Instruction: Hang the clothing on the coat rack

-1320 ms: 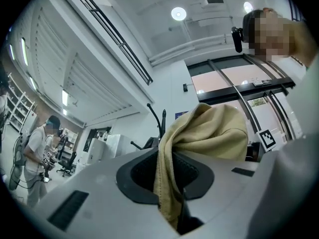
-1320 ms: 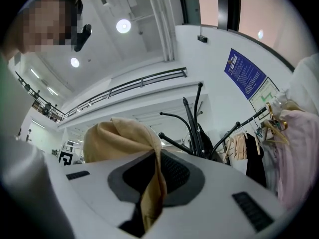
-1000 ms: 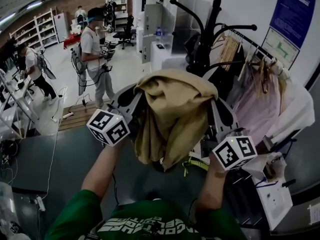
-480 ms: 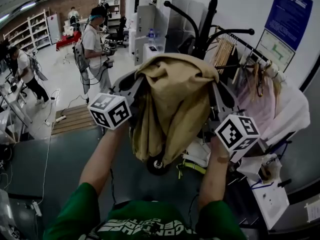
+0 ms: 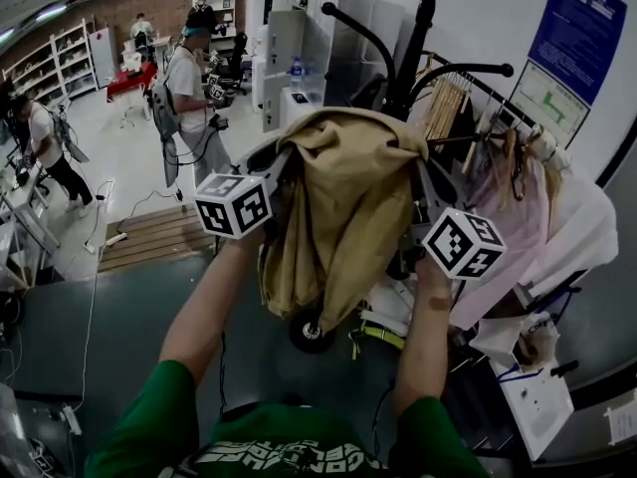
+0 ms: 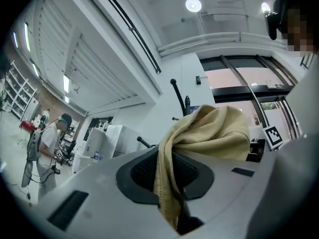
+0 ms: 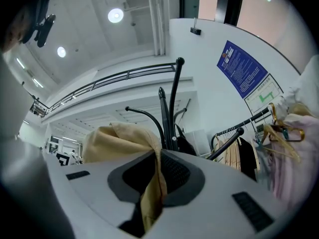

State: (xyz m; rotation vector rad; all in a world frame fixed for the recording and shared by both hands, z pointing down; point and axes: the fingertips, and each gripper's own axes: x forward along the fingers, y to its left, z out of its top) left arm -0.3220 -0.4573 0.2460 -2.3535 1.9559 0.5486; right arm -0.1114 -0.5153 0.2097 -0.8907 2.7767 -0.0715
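Note:
A tan garment [image 5: 343, 202] hangs bunched between my two grippers, held up in front of a black coat rack [image 5: 406, 63] with curved hooks. My left gripper [image 5: 282, 159] is shut on the garment's left edge; in the left gripper view the cloth [image 6: 209, 133] is pinched between the jaws [image 6: 167, 183]. My right gripper [image 5: 420, 182] is shut on the right edge, and the cloth [image 7: 117, 141] runs down between its jaws [image 7: 154, 183]. In the right gripper view the coat rack [image 7: 169, 111] rises just behind the garment.
A clothes rail [image 5: 498, 93] with hangers and pale garments [image 5: 528, 207] stands right of the rack. A wheeled base [image 5: 311, 332] sits on the floor below the garment. People [image 5: 189, 88] stand at the back left, near shelves [image 5: 55, 63]. White cabinets [image 5: 289, 58] are behind.
Both grippers have lifted the tan garment higher and closer to the coat rack. The left gripper's marker cube has risen and shifted right.

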